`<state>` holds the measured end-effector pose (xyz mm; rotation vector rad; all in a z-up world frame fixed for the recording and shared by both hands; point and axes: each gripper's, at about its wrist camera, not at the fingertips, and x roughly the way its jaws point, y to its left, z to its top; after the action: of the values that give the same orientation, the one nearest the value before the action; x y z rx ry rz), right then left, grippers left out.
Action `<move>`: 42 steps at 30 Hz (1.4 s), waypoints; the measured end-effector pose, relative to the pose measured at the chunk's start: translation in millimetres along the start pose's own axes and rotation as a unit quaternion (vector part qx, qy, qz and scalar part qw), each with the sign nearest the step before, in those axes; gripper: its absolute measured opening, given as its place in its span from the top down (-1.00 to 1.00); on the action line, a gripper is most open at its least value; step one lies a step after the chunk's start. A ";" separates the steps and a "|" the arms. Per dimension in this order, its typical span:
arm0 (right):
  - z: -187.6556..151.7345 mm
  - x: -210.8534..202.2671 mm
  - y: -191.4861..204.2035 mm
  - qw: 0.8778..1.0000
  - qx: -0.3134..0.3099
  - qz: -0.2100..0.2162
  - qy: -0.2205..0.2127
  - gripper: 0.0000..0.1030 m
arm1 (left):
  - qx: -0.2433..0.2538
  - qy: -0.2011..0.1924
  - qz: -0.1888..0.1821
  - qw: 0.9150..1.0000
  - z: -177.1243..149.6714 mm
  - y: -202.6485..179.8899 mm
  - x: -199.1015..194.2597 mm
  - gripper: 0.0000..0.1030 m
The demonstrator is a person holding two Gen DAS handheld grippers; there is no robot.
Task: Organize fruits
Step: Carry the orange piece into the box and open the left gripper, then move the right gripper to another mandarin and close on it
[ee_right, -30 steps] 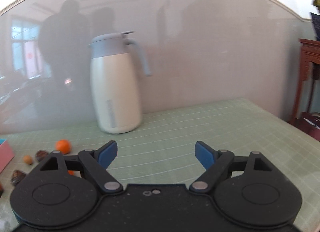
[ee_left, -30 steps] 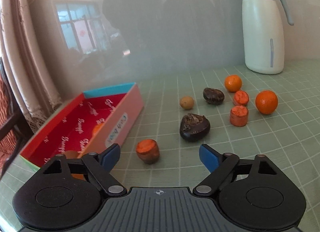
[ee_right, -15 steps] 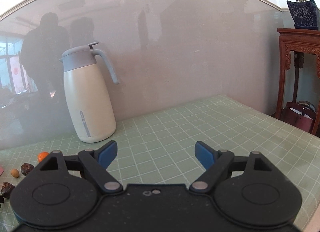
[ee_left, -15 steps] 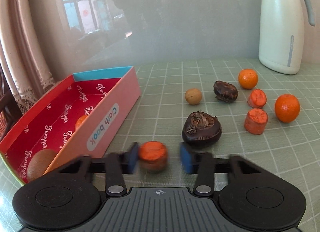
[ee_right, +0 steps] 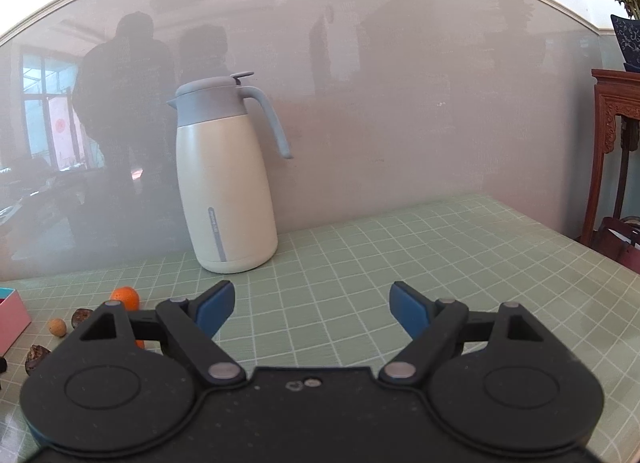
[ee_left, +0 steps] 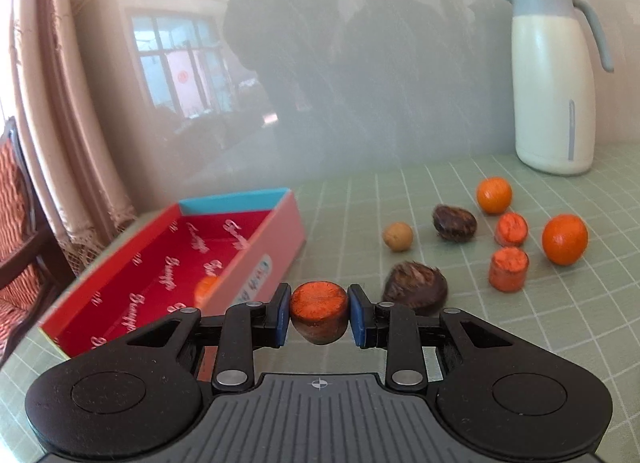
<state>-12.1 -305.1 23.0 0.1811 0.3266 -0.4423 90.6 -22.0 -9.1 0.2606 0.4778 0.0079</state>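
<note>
One orange piece lies in the box; left hand-held gripper pinches another, seven remain on the table; right hand-held gripper spread, idle.

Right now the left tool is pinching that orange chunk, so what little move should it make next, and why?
Probably carry it left, over the red box. The left tool is shut on the orange chunk, and the box lies open just to its left with an orange piece already inside, while other fruits still sit on the table. The right tool hangs open, holding nothing.
</note>
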 end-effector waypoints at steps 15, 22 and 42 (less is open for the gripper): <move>-3.3 3.6 47.2 0.999 -0.023 0.042 0.009 -0.63 | -0.122 0.015 0.100 0.987 2.2 112.1 17.5 0.41; -5.9 4.6 69.7 0.997 -0.032 0.063 0.014 -0.63 | -0.142 0.054 0.095 0.984 -6.4 144.5 47.0 0.41; -6.9 0.3 62.0 0.998 -0.037 0.041 0.016 -0.63 | -0.142 0.075 0.144 0.976 -5.1 139.6 56.7 -0.85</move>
<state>14.1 -248.5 22.7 0.1293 0.3641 -0.3458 146.0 118.1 -4.3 0.0450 0.5794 0.3783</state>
